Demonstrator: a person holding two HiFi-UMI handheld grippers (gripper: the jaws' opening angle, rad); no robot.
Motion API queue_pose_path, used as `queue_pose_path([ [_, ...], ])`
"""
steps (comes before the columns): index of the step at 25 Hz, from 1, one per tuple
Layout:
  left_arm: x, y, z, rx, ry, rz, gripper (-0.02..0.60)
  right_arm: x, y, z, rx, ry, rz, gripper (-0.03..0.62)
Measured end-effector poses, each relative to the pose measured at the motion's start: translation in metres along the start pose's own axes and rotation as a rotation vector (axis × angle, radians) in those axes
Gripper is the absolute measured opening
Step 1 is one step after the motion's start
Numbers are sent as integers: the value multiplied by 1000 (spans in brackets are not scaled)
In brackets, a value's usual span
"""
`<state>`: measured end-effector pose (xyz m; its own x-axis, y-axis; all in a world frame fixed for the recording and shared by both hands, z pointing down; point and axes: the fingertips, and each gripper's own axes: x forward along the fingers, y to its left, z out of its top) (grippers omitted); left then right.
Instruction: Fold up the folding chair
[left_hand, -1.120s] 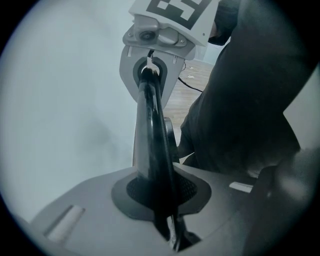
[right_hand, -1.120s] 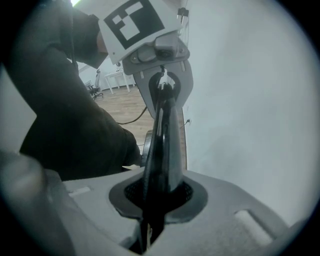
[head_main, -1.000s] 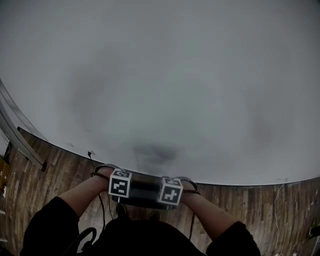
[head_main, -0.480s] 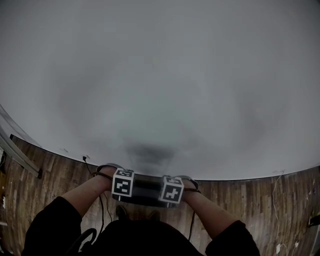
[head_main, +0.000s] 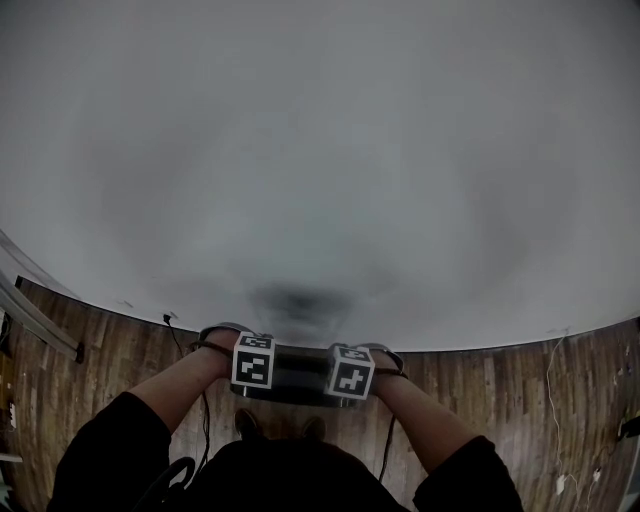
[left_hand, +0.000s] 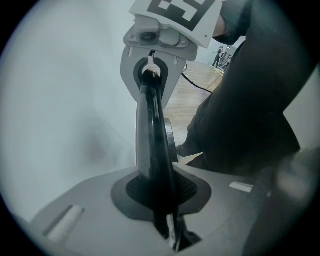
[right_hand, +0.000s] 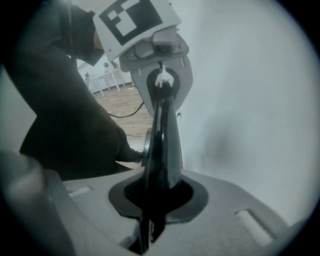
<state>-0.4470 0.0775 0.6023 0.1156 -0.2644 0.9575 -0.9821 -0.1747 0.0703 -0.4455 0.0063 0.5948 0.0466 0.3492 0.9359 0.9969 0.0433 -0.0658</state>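
- The folding chair (head_main: 300, 372) shows as one dark, level bar just in front of the person's body. Its long axis runs left to right, roughly along the pale wall (head_main: 320, 150) ahead.
- The left tool (left_hand: 167, 232) is clenched on one end of that bar and the right tool (right_hand: 145, 230) on the other. Neither hand is nearer, since both already hold it, close together and pointing steeply down.
- Along each tool's jaws the gripped part is a thin, glossy black slab seen edge-on, reaching straight across to the other tool.
- The rest of the chair hangs below the tools, hidden by them and by the person's dark sleeves. I cannot see whether the seat is flat against the frame.
- It is probably already folded and being carried. Any set-down turns on the wall close ahead and the wooden floor (head_main: 100, 360) below.
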Motion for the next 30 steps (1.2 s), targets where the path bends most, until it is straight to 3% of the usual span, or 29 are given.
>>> queue_pose_path([
  [12,1,13,14,-1,-39,-5,71,-6,-15,-13,22,2,-10,55],
  [22,-12,46,7,-89,-93,102,175,-9,-42,-17,36,-38,-98,101],
  [30,-22,58,-5,-114,-94,130,181,-17,-56,-27,62,-47,-129,132],
])
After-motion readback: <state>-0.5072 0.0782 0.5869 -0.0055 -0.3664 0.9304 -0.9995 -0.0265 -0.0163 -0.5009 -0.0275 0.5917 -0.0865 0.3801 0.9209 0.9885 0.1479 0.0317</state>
